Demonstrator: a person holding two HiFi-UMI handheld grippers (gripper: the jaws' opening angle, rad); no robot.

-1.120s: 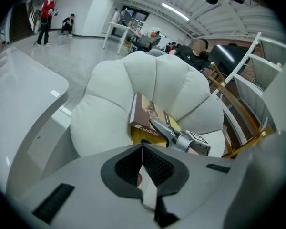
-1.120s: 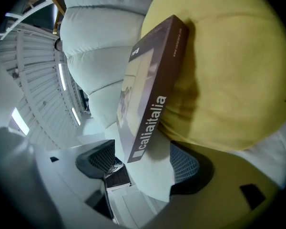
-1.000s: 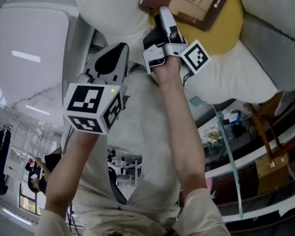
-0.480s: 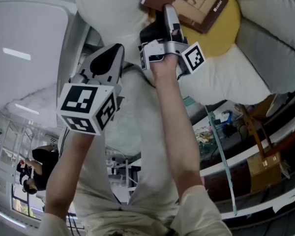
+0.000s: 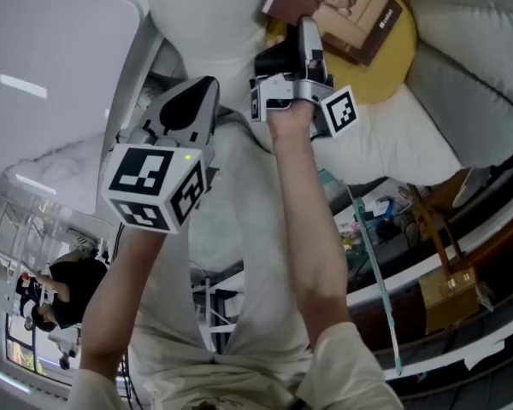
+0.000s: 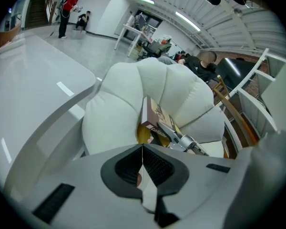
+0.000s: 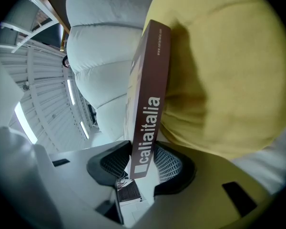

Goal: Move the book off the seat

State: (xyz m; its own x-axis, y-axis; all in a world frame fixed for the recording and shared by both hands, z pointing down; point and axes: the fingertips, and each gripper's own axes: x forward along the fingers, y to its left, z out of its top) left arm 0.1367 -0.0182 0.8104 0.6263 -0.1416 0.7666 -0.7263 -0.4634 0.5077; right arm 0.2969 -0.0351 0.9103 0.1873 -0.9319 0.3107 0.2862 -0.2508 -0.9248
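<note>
Since the earlier frames the right gripper (image 5: 307, 26) has moved up to the near edge of the book (image 5: 342, 7). Its jaws have just been closing, and both pads now press on the spine end. The book lies on the yellow seat cushion (image 5: 385, 71) of the white armchair (image 5: 201, 15). It looks stiff, thin, rather light and smooth, so I judge a deeper grip over the spine safer. The left gripper (image 5: 197, 92) hangs apart, jaws together and empty.
</note>
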